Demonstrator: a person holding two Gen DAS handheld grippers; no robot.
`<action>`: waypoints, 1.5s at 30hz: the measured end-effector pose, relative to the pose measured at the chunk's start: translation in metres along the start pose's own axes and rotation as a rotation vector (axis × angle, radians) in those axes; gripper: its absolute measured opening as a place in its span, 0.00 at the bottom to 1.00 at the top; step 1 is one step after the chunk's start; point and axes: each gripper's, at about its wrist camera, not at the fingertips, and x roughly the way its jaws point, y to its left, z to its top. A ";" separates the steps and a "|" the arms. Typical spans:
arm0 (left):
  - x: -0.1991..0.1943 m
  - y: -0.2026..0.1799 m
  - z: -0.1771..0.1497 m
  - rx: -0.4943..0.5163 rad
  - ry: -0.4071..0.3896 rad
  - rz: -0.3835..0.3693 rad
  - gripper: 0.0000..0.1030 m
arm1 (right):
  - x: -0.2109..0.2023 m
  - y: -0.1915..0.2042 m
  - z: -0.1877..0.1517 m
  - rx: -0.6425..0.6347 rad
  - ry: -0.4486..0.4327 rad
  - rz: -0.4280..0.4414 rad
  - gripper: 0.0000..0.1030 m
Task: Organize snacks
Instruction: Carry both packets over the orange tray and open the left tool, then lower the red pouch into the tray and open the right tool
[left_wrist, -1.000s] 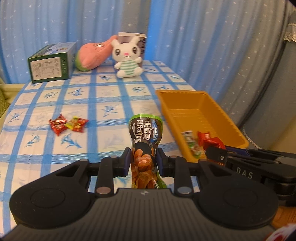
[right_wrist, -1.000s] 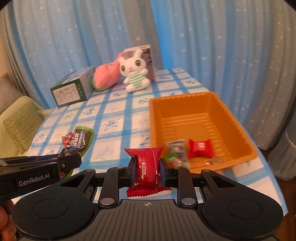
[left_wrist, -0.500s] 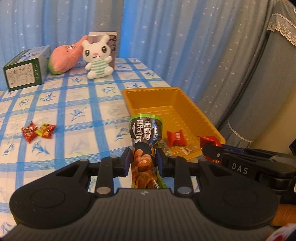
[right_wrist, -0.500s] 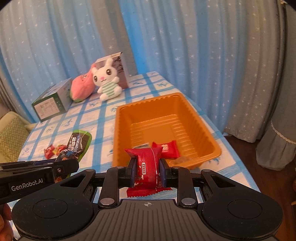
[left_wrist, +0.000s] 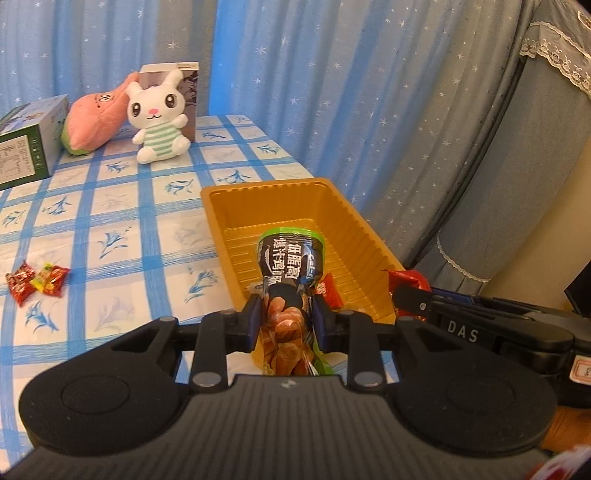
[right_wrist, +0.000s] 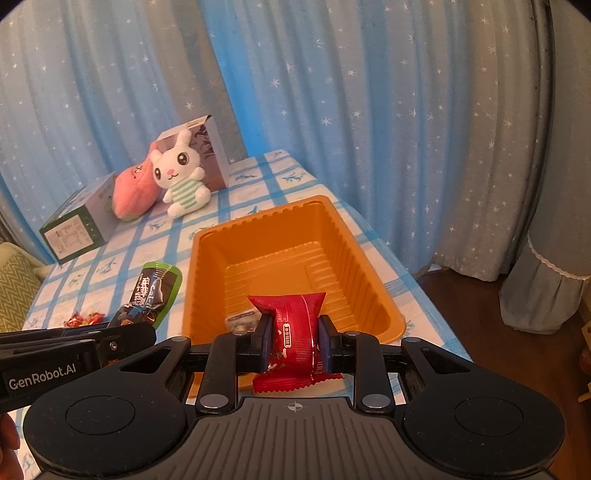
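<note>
Your left hand-held gripper (left_wrist: 284, 325) clamps the dark snack pouch (left_wrist: 291, 266), right hand-held gripper (right_wrist: 291, 345) the red packet (right_wrist: 295, 332); releasing short of the orange tray (right_wrist: 207, 266) drops both onto the desk (left_wrist: 122, 229).

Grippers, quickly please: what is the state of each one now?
Left gripper: shut on the black-green snack packet.
Right gripper: shut on the red snack packet.

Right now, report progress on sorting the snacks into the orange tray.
Done: a few small snacks already lie in the orange tray. In hand: the left gripper clamps a black-and-green snack packet, and the right gripper clamps a red packet, both near the tray. Left: releasing both, then the loose red candies on the tablecloth.
</note>
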 end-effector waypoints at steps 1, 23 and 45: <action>0.003 -0.001 0.002 0.001 0.001 -0.003 0.25 | 0.002 -0.001 0.001 0.000 0.001 -0.003 0.25; 0.089 0.009 0.039 -0.041 0.060 0.007 0.25 | 0.069 -0.021 0.041 -0.002 0.020 0.009 0.25; 0.085 0.036 0.035 -0.053 0.058 0.072 0.39 | 0.078 -0.019 0.038 0.033 0.055 0.033 0.25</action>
